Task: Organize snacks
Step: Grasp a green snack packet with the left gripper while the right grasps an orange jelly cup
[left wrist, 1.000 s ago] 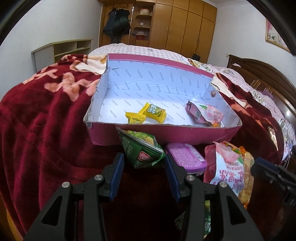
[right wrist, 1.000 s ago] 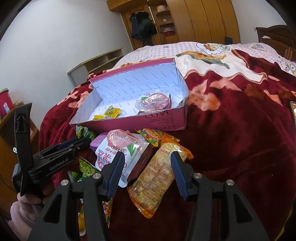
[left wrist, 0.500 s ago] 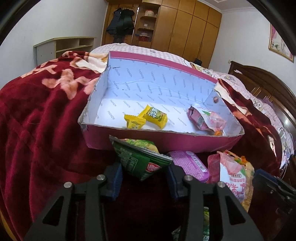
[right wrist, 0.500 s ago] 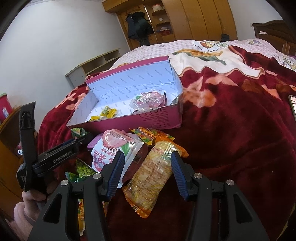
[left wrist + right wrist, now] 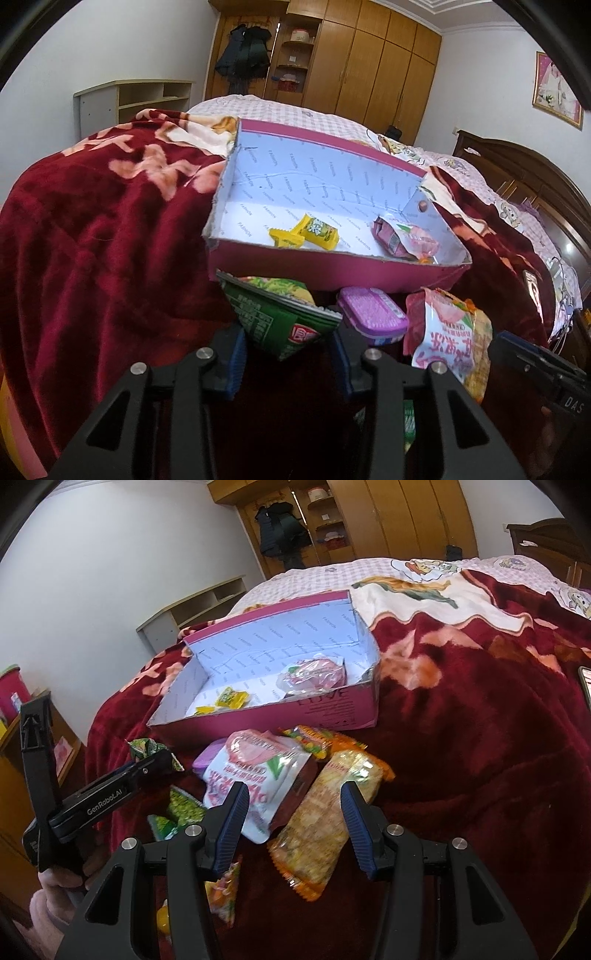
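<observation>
A pink cardboard box (image 5: 332, 266) (image 5: 332, 709) with a white lining lies open on the red blanket. It holds two yellow candies (image 5: 306, 234) and a pink packet (image 5: 402, 240). My left gripper (image 5: 288, 343) is shut on a green snack bag (image 5: 280, 321) (image 5: 147, 747), which hangs just in front of the box's near wall. My right gripper (image 5: 294, 801) stands open, with nothing gripped, above a white-and-pink bag (image 5: 255, 771) and an orange cracker pack (image 5: 332, 812). A purple tin (image 5: 369, 317) lies beside the green bag.
More small green packets (image 5: 181, 812) and a colourful sweet bag (image 5: 221, 890) lie near the bed's front edge. A phone (image 5: 585, 679) rests on the blanket at far right. A low shelf (image 5: 147, 96) and wardrobes stand behind the bed.
The left jaws closed in on the green bag and carried it slightly up and toward the box. The right gripper stayed over the same packs.
</observation>
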Available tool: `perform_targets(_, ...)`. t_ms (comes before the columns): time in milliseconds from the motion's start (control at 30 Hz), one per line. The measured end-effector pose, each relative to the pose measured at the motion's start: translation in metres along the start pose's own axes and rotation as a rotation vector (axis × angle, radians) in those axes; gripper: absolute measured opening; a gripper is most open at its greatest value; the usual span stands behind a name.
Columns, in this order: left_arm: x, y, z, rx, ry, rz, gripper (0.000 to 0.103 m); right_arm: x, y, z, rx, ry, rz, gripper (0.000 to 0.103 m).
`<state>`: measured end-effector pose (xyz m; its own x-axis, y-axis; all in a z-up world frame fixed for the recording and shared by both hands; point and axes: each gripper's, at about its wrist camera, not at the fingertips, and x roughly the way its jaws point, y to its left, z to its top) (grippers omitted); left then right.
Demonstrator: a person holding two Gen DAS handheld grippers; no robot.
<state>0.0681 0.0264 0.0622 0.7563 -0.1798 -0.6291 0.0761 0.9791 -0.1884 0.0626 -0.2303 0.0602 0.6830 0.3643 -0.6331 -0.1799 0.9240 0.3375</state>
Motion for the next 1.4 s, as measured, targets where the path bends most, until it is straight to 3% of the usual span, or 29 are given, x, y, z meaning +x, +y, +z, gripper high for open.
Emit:
perform_targets(500,-0.033,0.017,-0.018,-0.009,-0.006,0.020,0.041,-0.007,0.042,-0.036,-0.055,0.072,0.060,0.053)
perform_targets(1267,-0.050,0.023,-0.029,-0.012,-0.004,0.038,0.041,0.009,0.060,-0.061,-0.125,0.102,0.011,0.053)
perform_targets(1400,-0.051,0.023,-0.029,-0.011,-0.005,0.038,0.041,0.006,0.059,-0.061,-0.118,0.085,0.031,0.041)
